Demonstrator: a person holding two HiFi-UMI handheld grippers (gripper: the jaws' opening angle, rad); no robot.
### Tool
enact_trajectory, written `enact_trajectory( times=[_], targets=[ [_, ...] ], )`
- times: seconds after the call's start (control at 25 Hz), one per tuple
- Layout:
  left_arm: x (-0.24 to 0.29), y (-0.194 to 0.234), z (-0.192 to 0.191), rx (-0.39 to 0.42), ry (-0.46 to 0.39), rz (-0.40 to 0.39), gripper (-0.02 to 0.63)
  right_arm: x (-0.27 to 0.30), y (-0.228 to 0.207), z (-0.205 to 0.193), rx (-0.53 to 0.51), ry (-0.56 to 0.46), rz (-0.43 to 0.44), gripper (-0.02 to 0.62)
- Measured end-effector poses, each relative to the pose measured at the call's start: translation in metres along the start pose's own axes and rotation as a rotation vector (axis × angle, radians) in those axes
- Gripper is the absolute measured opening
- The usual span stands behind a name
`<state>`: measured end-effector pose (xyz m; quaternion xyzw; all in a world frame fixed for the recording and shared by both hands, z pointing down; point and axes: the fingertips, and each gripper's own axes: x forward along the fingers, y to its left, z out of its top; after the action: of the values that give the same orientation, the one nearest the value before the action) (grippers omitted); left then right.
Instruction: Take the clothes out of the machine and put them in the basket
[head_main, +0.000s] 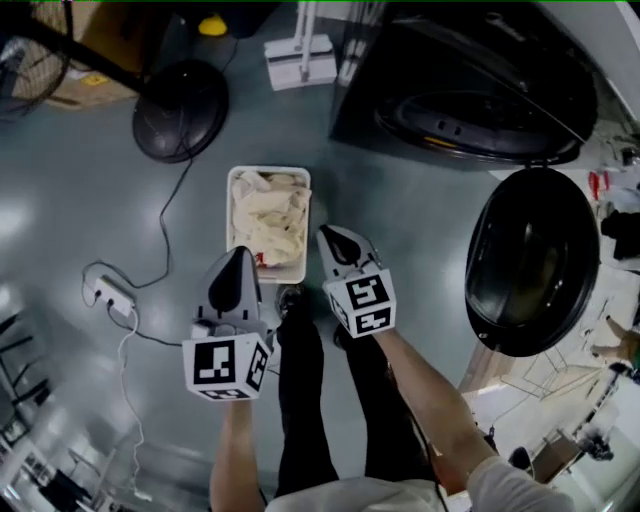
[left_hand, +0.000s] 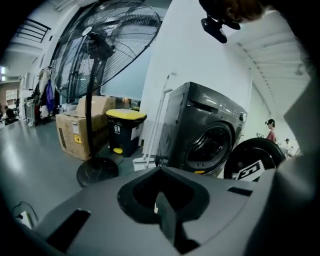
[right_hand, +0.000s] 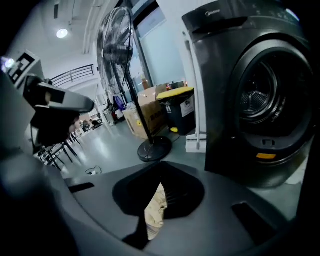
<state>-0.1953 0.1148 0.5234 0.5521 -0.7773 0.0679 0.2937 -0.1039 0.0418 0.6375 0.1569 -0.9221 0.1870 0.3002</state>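
Clothes (head_main: 268, 222): cream heap in white basket (head_main: 232, 215) on floor, below both grippers. Left gripper (head_main: 240, 254) jaws together, empty; right gripper (head_main: 334, 238) same. Risks: basket looks full, so more laundry may spill; open machine door (head_main: 530, 260) near right arm, may snag.

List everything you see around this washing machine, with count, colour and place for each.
washing machine: one, dark grey, upper right, black door swung open
basket: one, white, floor centre, holding cream clothes
pedestal fan: one, black, upper left
power strip: one, white, floor left, cabled
bin: one, dark, yellow lid, beside fan
cardboard box: one, brown, behind fan
long-handled floor tool: one, white, beside machine
left gripper: one, grey, jaws together, over basket's near end
right gripper: one, grey, jaws together, beside basket's near right corner
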Motion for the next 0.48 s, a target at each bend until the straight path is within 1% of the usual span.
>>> enact_trajectory(
  times=[0.2, 0.32, 0.48],
  targets=[
    [0.013, -0.056, 0.036, 0.058, -0.007, -0.085, 0.018, -0.078, -0.044, 0.042, 0.069, -0.099, -0.096, 0.025],
    [0.018, -0.079, 0.052, 0.105, -0.006, -0.122, 0.018, -0.118, -0.073, 0.054, 0.114, -0.137, -0.167, 0.025],
    [0.02, -0.1, 0.067, 0.148, 0.0, -0.146, 0.018, -0.175, -0.107, 0.068, 0.151, -0.18, -0.257, 0.025]
  ],
)
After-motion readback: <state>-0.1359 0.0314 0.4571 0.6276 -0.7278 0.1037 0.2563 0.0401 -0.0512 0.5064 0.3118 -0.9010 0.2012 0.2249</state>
